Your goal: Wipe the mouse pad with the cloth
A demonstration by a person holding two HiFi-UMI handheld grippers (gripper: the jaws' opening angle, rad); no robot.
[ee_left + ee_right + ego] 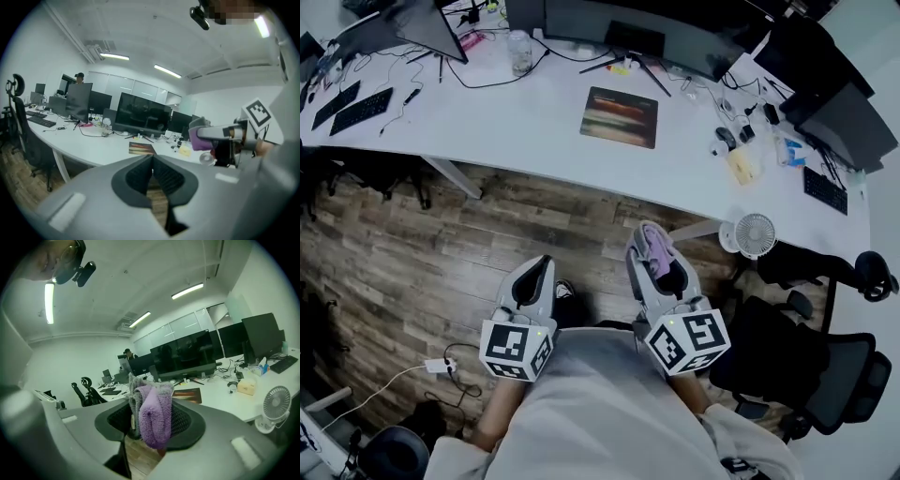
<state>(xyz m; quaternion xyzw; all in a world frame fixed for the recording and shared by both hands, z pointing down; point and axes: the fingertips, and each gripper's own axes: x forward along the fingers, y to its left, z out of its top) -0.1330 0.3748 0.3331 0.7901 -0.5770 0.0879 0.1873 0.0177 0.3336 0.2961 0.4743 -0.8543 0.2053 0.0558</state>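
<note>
The fluffy purple cloth [152, 420], likely limp and light, is pinched mid-fold by the right hand-held gripper [643, 251]; the left hand-held gripper [541, 265] is closed, empty.

The left gripper [542, 264] and the right gripper [639, 247] are alike: smooth pale grey moulded shells that taper toward the tips. Black ribbed pads [139, 177] line the inner faces of the jaws. At the rear of each sits a white marker cube [517, 349] printed with black square patterns. The person wears a light grey top [600, 422].
</note>
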